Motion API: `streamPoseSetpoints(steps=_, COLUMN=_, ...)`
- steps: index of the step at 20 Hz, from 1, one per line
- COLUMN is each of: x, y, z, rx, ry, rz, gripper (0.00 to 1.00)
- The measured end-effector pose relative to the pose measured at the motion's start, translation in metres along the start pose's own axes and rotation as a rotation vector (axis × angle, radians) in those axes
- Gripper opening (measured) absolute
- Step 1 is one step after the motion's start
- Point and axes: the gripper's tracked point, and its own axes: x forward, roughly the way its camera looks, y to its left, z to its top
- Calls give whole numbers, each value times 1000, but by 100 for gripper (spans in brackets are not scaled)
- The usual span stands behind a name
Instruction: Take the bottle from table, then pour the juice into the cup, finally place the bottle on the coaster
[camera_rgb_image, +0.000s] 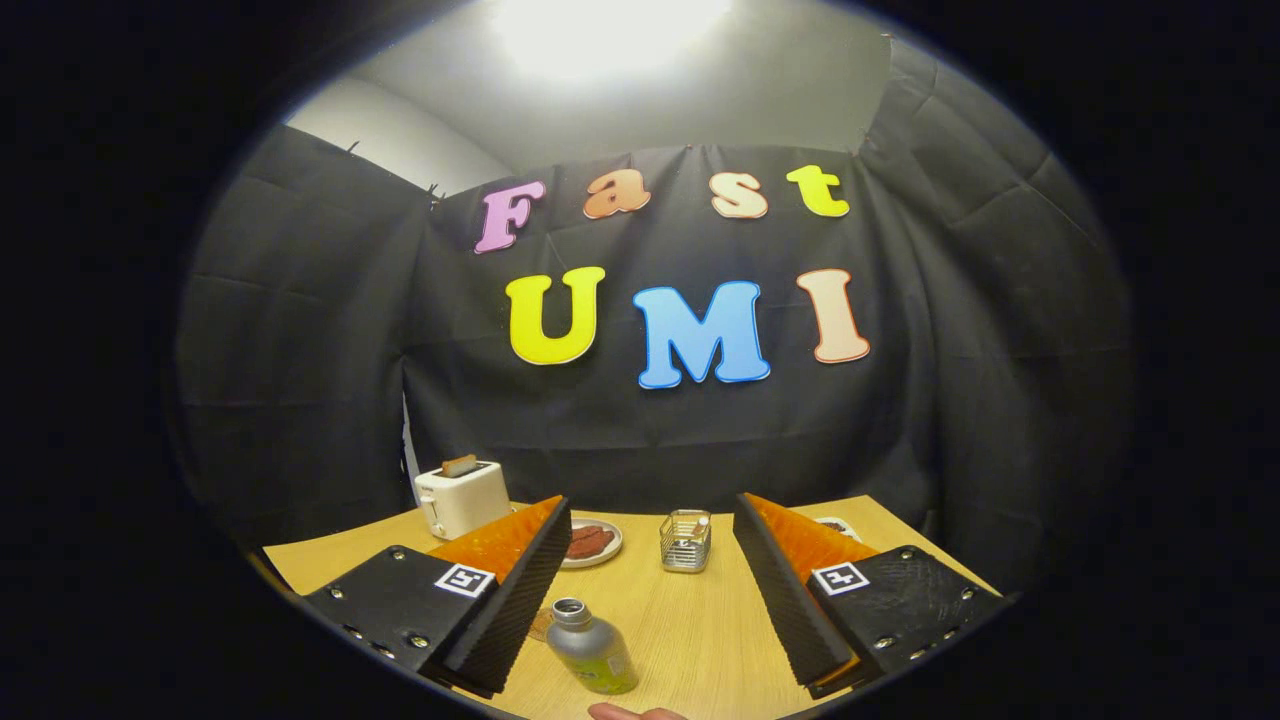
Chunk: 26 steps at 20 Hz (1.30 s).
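Gripper (655, 590) hangs over the wooden table (690, 620), fingers spread wide apart, gripping nothing. We see the bottle (592, 648) standing upright on the table between the two fingers, nearer the left one, close in and low; its cap is off and the neck is open, with yellowish liquid in the lower part. Neither finger touches it. We make out a small round thing, maybe the coaster (541, 624), just behind the bottle against the left finger, mostly hidden, so we cannot tell for sure. Beyond the fingers: a wire basket (685, 540) roughly centred between the tips, a plate (592, 543) with dark food beside the left fingertip, and a white toaster (461, 497) with a slice sticking up, further left. Another plate (835, 525) peeks over the right finger. A fingertip of a person's hand (635, 712) shows just below the bottle
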Motion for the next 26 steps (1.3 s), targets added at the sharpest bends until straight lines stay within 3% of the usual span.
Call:
streamPoseSetpoints(steps=16, x=28, y=45, z=-128, rx=-16, ry=117, rz=-10, gripper=100)
streamPoseSetpoints(steps=26, x=52, y=48, z=-175, rx=29, ry=139, rz=-52, gripper=100)
